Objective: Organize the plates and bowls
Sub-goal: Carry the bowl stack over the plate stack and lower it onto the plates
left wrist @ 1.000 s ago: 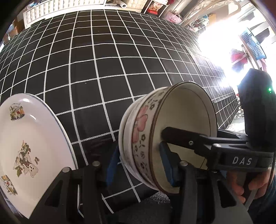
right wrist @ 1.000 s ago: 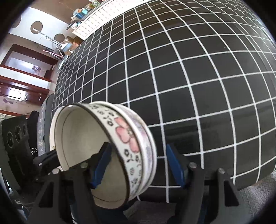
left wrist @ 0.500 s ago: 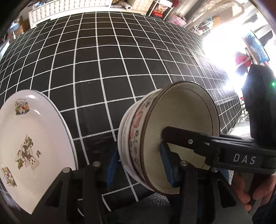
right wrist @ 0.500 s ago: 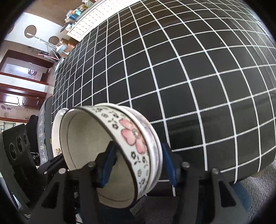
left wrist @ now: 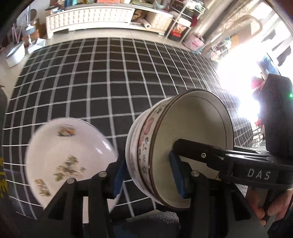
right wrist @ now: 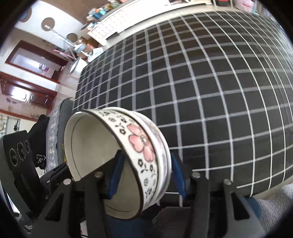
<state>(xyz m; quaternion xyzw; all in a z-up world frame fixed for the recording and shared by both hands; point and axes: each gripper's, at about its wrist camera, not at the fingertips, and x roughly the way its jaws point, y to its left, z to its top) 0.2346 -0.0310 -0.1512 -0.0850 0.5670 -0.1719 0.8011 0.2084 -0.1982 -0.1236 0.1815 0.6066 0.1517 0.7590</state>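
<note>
A stack of flowered white bowls (left wrist: 183,146) with pink blossoms is held on its side in the air at the table's near edge. My left gripper (left wrist: 148,175) is shut on its rim, one blue pad inside and one outside. My right gripper (right wrist: 146,177) is shut on the same stack (right wrist: 139,146) from the opposite side. The right gripper's body, marked DAS (left wrist: 256,174), crosses the left wrist view. A white plate (left wrist: 67,155) with small floral prints lies left of the bowls on the black checked tablecloth (left wrist: 109,82).
The checked cloth (right wrist: 201,91) covers the whole table beyond the bowls. White cabinets (left wrist: 87,16) and cluttered shelves stand behind the far edge. Bright window glare fills the right of the left wrist view. A chair (right wrist: 60,119) stands at the table's left side.
Both grippers have lifted with the bowl stack, so more of the table and room behind shows. The right gripper's jaws closed onto the rim. The plate now looks smaller and farther below.
</note>
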